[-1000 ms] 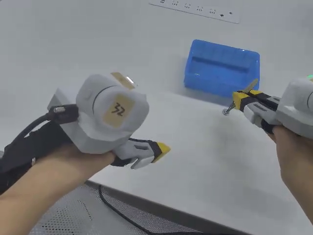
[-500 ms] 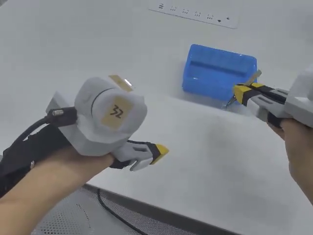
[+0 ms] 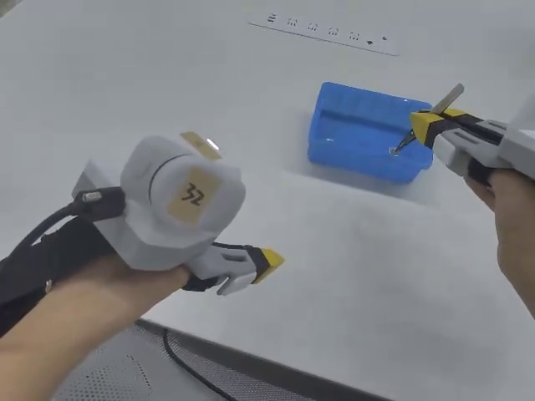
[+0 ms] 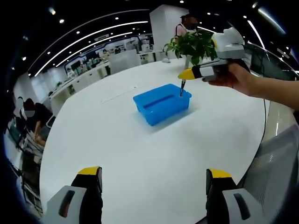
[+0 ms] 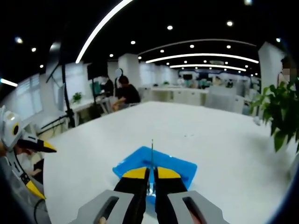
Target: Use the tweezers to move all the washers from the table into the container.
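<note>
Right tool grips the tweezers tight, tips over the container on the desk; left tool, nearer the person, gapes wide, holding nothing

A broad white table with a smooth, matte top carries everything. A blue rectangular container sits flat on it, open side up, well in from the edges. Farther back, well apart from the container, a long pale strip with a row of small dark marks lies flush on the surface; it may be a socket panel, though it is too small to tell. In the left gripper view a leafy potted plant stands at the table's far end.
</note>
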`<state>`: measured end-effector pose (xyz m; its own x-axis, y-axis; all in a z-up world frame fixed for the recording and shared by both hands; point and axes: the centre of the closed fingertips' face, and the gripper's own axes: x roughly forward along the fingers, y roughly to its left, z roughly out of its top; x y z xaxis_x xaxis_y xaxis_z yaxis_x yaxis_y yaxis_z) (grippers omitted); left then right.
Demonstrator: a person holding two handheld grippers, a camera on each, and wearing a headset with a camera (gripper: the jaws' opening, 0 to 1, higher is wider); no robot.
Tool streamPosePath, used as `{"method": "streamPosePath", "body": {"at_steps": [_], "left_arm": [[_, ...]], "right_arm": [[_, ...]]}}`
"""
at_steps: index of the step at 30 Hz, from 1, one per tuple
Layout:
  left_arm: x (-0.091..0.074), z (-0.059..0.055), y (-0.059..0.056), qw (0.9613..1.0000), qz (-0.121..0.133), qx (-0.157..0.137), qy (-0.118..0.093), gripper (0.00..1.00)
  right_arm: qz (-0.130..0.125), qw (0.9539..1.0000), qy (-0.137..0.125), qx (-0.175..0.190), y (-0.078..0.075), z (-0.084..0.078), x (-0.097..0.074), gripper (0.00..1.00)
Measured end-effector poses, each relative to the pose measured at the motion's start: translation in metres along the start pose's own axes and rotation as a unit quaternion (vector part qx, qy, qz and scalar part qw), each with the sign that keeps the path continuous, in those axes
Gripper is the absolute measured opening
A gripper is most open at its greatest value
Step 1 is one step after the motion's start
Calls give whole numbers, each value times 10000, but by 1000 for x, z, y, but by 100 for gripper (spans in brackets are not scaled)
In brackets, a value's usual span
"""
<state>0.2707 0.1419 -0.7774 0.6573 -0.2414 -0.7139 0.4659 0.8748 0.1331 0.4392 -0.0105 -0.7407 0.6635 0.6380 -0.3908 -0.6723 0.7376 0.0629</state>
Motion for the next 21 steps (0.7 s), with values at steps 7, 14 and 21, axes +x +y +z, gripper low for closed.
{"method": "streamPosePath", "body": {"at_steps": [7,14,21], "left_arm": [[2,3,-1,10000,-59,-28,-61,92],[0,11,0,9999,-95,7,-144,89],[-3,15,2,9998,-69,70,-147,88]], "right_arm": [[-87,9996,172,-205,-8,-8,10,1],[-182,9987,408,-232,-20,-24,18,1],[-214,9976,592,-304,-28,-40,33,2]]}}
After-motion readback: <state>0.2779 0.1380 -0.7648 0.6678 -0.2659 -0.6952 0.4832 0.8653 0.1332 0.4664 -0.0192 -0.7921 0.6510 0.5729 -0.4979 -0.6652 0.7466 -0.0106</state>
